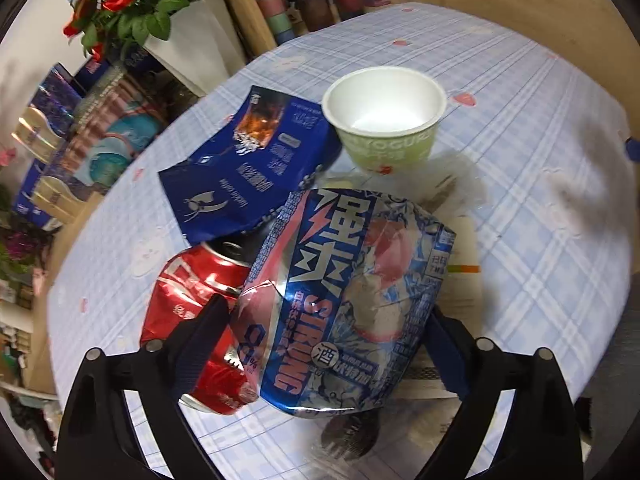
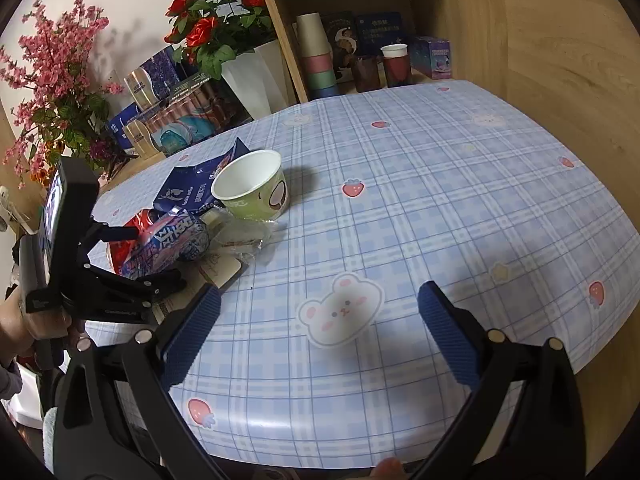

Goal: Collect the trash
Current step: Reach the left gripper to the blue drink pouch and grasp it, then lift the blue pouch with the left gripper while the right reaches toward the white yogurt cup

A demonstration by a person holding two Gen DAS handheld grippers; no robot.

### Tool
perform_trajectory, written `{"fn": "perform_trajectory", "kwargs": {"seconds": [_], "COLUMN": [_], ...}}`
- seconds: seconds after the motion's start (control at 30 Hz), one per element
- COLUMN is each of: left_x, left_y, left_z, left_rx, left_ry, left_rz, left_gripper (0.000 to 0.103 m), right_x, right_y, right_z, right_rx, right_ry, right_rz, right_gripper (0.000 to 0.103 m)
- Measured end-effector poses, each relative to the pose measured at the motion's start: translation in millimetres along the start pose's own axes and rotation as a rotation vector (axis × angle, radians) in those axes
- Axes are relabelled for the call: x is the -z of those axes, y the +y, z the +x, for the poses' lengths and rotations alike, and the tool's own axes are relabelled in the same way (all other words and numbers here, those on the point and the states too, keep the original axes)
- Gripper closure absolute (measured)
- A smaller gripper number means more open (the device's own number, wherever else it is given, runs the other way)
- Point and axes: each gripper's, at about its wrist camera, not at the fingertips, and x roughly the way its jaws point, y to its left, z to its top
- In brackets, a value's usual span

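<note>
A crushed blue-and-pink drink can (image 1: 344, 300) lies on the checked tablecloth (image 1: 540, 160), and my left gripper (image 1: 328, 308) is set wide around it, pads against its two sides. A crushed red can (image 1: 188, 304) sits against its left side. A blue foil pouch (image 1: 248, 164) and a green yogurt cup (image 1: 384, 120) lie beyond, with clear plastic wrap (image 1: 460, 184) and a flat card (image 1: 464, 280) beside them. In the right wrist view the same pile is at the left: the cup (image 2: 252, 188), the blue can (image 2: 176, 244), the left gripper (image 2: 156, 256). My right gripper (image 2: 320, 300) hangs open over bare cloth.
Red roses in a white vase (image 2: 248, 76), pink blossoms (image 2: 52, 80) and boxes (image 2: 176, 120) line the table's far left edge. A wooden shelf holds stacked cups (image 2: 316, 56) at the back. A wooden wall (image 2: 540, 40) bounds the right. A hand (image 2: 28, 320) holds the left gripper.
</note>
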Motion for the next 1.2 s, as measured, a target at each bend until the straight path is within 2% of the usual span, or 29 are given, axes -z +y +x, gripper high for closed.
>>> {"fn": "perform_trajectory", "kwargs": {"seconds": [0.07, 0.13, 0.17, 0.2, 0.23, 0.43, 0.63, 0.87, 0.93, 1.1, 1.2], "left_x": [-2.2, -4.0, -5.3, -5.6, -5.4, 3.7, 31.0, 44.2, 49.0, 61.1, 66.8], "left_y": [7.9, 14.9, 22.9, 28.7, 35.1, 66.2, 100.8, 87.6, 90.3, 112.2, 120.7], "left_z": [-8.4, -15.7, -22.2, -27.1, -32.9, -61.8, -66.6, -50.7, -48.0, -62.5, -78.9], "left_rx": [0.064, 0.119, 0.159, 0.19, 0.213, 0.268, 0.312, 0.267, 0.274, 0.33, 0.327], "left_ry": [-0.016, -0.022, -0.035, -0.047, -0.061, -0.135, -0.157, -0.111, -0.125, -0.208, -0.258], "left_rz": [-0.026, -0.061, -0.098, -0.125, -0.152, -0.263, -0.426, -0.391, -0.413, -0.557, -0.595], "left_gripper": [0.027, 0.05, 0.055, 0.069, 0.076, 0.097, 0.099, 0.096, 0.099, 0.099, 0.099], "right_x": [-1.2, -2.3, -2.8, -3.4, -3.9, -5.9, -8.1, -15.5, -20.1, -47.9, -60.6], "right_y": [2.4, 5.7, 8.1, 10.0, 12.1, 21.2, 29.5, 45.0, 49.7, 64.3, 78.0], "right_z": [0.5, 0.6, -0.1, -0.9, -2.1, -4.8, -4.1, 9.2, 14.2, 42.9, 68.3], "right_rx": [-0.006, -0.008, -0.011, -0.014, -0.017, -0.029, -0.043, -0.045, -0.044, -0.027, -0.015], "right_ry": [0.002, 0.004, 0.004, 0.001, -0.001, -0.003, 0.003, 0.02, 0.02, -0.004, 0.012], "right_rz": [-0.007, -0.018, -0.022, -0.024, -0.028, -0.044, -0.058, -0.13, -0.16, -0.28, -0.362], "right_gripper": [0.005, 0.005, 0.005, 0.005, 0.005, 0.005, 0.005, 0.005, 0.005, 0.005, 0.005]}}
